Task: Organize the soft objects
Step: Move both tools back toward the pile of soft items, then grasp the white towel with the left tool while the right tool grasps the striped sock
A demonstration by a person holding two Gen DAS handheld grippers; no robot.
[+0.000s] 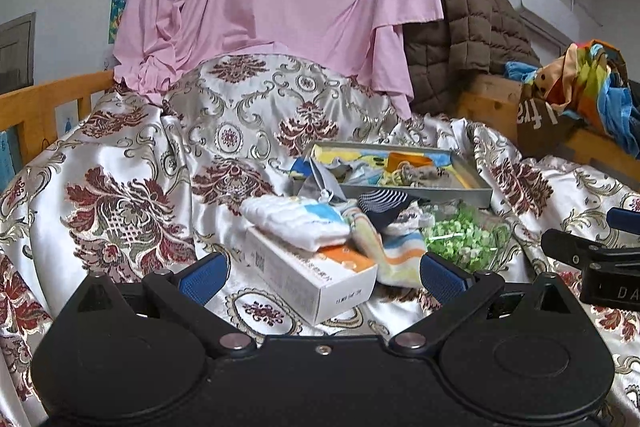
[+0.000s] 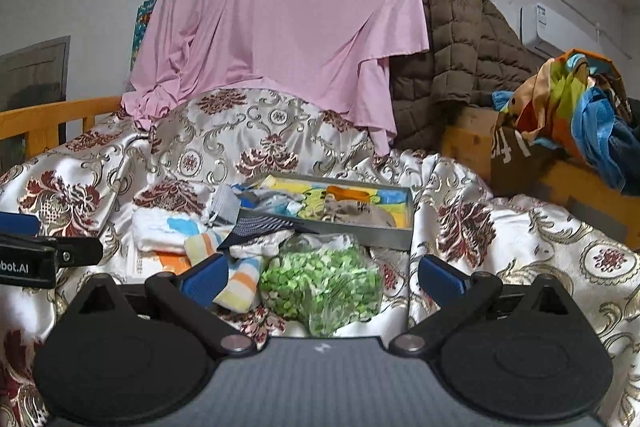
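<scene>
Spread wide and empty at the left view's bottom, the left gripper [image 1: 320,277] faces a white box [image 1: 310,277] and folded cloths [image 1: 296,221]. Right view: right gripper [image 2: 318,279], likewise apart, flanks a green bag [image 2: 324,283]; the grey tray [image 2: 360,229] seems partly filled.

Glossy satin bedspread [image 1: 132,163], matt metal tray [image 1: 416,191], wooden bed frame [image 1: 44,99].

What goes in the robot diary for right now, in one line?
left gripper: open, empty | right gripper: open, empty | socks: outside tray
</scene>
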